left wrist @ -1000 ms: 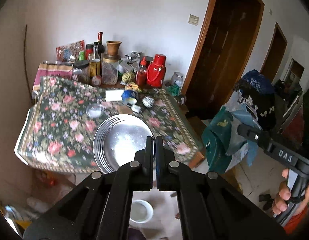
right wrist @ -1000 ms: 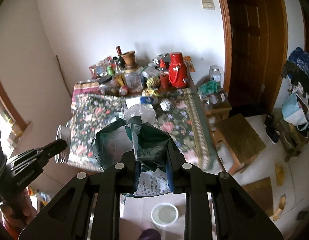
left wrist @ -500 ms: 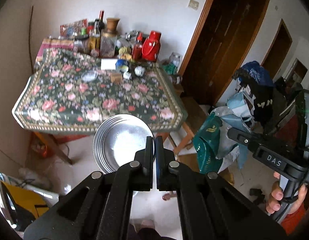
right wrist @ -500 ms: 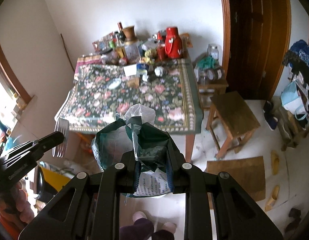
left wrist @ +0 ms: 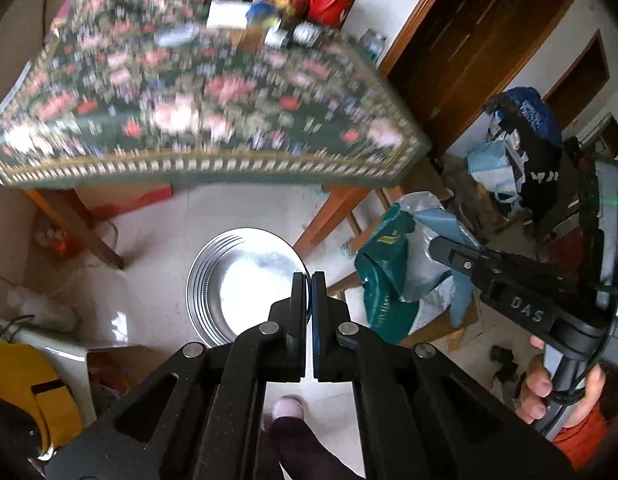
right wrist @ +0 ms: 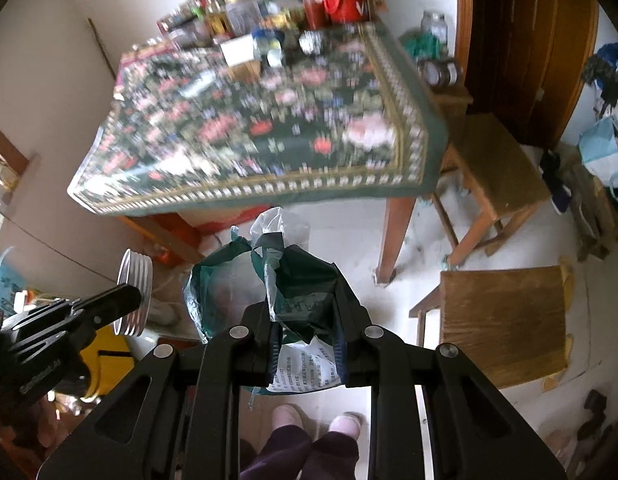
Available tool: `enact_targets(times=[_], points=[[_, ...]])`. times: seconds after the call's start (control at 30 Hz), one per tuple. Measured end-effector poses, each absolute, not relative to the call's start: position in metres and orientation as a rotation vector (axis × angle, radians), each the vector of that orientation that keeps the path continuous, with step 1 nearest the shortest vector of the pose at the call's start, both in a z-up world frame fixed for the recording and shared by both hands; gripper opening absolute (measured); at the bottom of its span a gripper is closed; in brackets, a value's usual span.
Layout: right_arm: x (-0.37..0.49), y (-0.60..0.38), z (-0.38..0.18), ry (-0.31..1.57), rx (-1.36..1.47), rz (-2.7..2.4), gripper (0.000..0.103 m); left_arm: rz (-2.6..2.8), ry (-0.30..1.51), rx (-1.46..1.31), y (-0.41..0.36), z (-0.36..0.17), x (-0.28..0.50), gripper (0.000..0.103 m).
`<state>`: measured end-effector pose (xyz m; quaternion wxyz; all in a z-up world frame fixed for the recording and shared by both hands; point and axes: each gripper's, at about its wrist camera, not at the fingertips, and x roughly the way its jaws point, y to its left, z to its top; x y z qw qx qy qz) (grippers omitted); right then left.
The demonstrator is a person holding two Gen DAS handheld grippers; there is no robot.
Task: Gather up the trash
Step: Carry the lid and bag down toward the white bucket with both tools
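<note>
Left tool (left wrist: 308, 280) is pinching shut on the rim of the foil dish (left wrist: 245, 280), which is hanging just ahead of its tips over the floor. Judging by looks, the dish is light, thin, easily dented; rim grip is fine, keep squeeze gentle. Right tool (right wrist: 307, 320) is clamping narrow on the bunched neck of the green trash bag (right wrist: 229, 280), bag sagging ahead and left of the tips. Bag is soft, floppy, likely slippery; gathered neck is the best hold. Further ahead, the floral tabletop (right wrist: 269, 128) is carrying blurred clutter, well apart from both tools.
</note>
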<state>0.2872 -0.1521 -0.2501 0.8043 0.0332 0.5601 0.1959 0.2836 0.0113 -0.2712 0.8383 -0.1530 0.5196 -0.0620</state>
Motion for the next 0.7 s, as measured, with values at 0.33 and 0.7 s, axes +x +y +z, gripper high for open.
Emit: enact_targets(times=[0.33,0.7], points=[[0.297,-0.123,-0.414,1.361,0.040,0.365,0.020,-0.132,1.216,-0.344,0.045,-0.427,0.319,0.001],[0.304,-0.080,-0.584,1.472,-0.014,0.402,0.020,-0.145,1.339,-0.420,0.063,-0.598,0.327,0.001]])
